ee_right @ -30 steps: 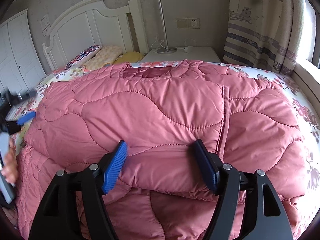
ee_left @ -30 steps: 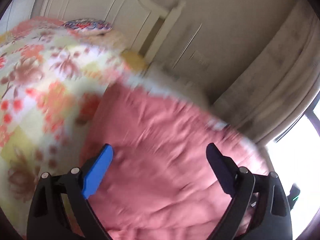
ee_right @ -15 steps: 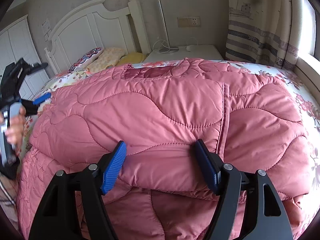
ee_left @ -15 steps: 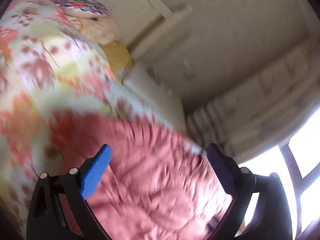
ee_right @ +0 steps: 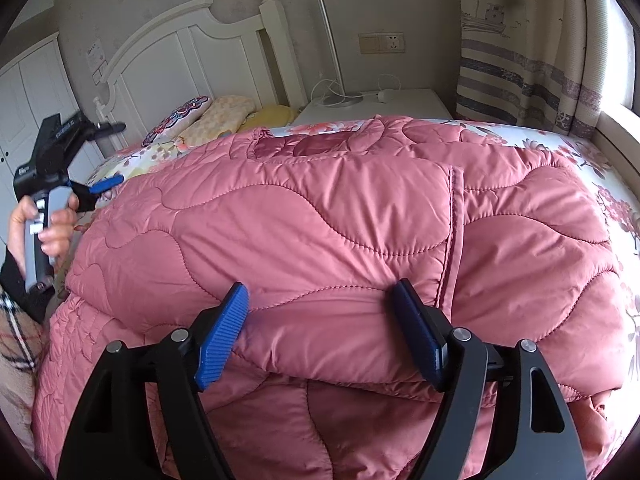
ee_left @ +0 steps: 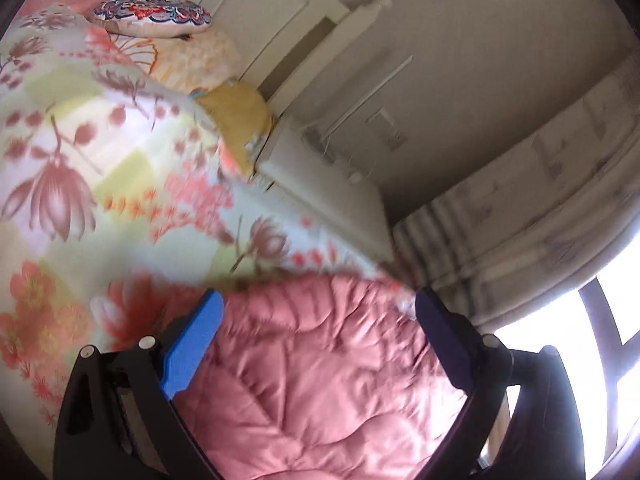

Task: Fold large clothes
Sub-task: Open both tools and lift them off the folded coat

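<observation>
A large pink quilted coat (ee_right: 320, 220) lies folded over on the floral bed sheet (ee_right: 600, 168). My right gripper (ee_right: 320, 320) is open, its jaws either side of the coat's near folded edge, holding nothing. My left gripper (ee_left: 316, 332) is open and empty, tilted, above the coat's left part (ee_left: 320, 380) and the floral sheet (ee_left: 80, 160). In the right wrist view the left gripper (ee_right: 104, 160) is held up in a hand at the coat's left edge, apart from the fabric.
Pillows (ee_right: 216, 116) lie against the white headboard (ee_right: 192, 52). A white nightstand (ee_right: 384, 104) with a lamp pole stands beyond the bed. A striped curtain (ee_right: 520, 60) and window are at the right. A white wardrobe (ee_right: 24, 104) is at far left.
The left gripper has lifted and swung away from the coat, tilting toward the headboard and curtain. The right gripper has stayed open at the coat's near fold.
</observation>
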Motion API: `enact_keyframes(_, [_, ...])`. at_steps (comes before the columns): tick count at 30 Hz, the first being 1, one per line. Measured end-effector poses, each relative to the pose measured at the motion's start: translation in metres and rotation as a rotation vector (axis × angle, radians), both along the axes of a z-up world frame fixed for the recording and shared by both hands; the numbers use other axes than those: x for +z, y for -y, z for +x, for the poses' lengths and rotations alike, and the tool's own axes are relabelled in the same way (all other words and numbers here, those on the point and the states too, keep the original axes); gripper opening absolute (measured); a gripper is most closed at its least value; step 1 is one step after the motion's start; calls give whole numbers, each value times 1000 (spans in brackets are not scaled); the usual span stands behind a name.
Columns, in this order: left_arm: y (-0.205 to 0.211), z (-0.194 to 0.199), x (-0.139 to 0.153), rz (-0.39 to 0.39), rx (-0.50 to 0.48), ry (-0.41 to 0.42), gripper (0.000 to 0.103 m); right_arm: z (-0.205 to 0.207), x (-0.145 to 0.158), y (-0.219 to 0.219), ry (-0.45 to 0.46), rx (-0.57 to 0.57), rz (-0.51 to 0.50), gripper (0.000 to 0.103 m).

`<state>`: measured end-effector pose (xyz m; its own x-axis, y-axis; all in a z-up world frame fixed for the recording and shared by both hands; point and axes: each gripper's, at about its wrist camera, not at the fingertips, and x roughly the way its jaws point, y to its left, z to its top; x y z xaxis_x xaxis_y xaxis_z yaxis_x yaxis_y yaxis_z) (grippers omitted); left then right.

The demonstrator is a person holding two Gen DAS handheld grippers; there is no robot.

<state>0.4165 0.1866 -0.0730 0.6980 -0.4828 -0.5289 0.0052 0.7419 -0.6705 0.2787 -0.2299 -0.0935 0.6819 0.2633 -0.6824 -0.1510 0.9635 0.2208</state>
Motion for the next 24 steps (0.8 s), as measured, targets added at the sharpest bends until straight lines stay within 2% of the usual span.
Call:
enact_keyframes(2, [9, 8, -7, 58, -11, -38, 96, 0, 0, -1, -1, 1, -1, 73])
enact_keyframes(5, [19, 20, -36, 124, -38, -103, 96, -1, 0, -1, 1, 5, 4, 73])
enact_keyframes(6, [22, 18, -38, 151, -31, -71, 96, -1, 1, -1, 1, 6, 6, 73])
enact_keyframes(10, [34, 12, -19, 249, -12, -85, 94, 0, 1, 0, -1, 5, 13, 75])
enact_keyframes(12, [44, -9, 6, 270, -8, 3, 95, 0, 1, 0, 0, 6, 14, 75])
enact_keyframes(14, [66, -35, 25, 301, -52, 65, 96, 0, 1, 0, -1, 7, 15, 75])
enact_keyframes(15, [75, -43, 27, 335, -66, 73, 98, 0, 1, 0, -1, 6, 15, 75])
enact_keyframes(17, [111, -64, 23, 500, -105, 84, 100, 0, 1, 0, 0, 6, 17, 75])
enact_keyframes(19, [146, -70, 1, 712, -121, 53, 100, 0, 0, 0, 0, 6, 17, 75])
enact_keyframes(20, [159, -68, -17, 802, -134, 10, 101, 0, 1, 0, 0, 6, 17, 75])
enact_keyframes(22, [162, -69, -36, 813, -145, -15, 101, 0, 1, 1, 3, 4, 21, 76])
enact_keyframes(24, [159, -73, -27, 797, -125, -36, 101, 0, 0, 2, 2, 2, 31, 76])
